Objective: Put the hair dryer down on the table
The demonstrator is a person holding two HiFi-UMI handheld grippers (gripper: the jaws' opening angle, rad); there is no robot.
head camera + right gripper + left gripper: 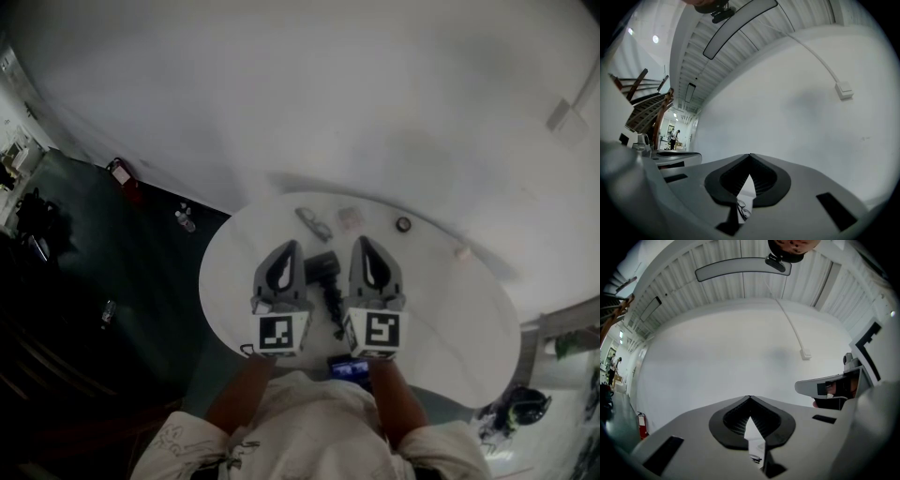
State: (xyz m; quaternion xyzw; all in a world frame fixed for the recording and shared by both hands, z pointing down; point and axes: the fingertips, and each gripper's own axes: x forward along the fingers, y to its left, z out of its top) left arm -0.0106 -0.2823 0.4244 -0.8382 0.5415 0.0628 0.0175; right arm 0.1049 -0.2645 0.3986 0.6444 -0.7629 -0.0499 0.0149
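Head view: your left gripper and right gripper are side by side over the round white table, tips pointing away from you. The black hair dryer lies flat on the table between them, neither gripper on it. Glasses lie just past it, with a small dark ring off to the right. Left gripper view: your jaws are together, tips meeting, nothing between them, only a sliver of white table showing through the gap below; the right gripper sits at the right edge, a plain white wall ahead. Right gripper view: jaws fully closed and empty, with the glasses visible through the gap under the tips and the left gripper at the left edge.
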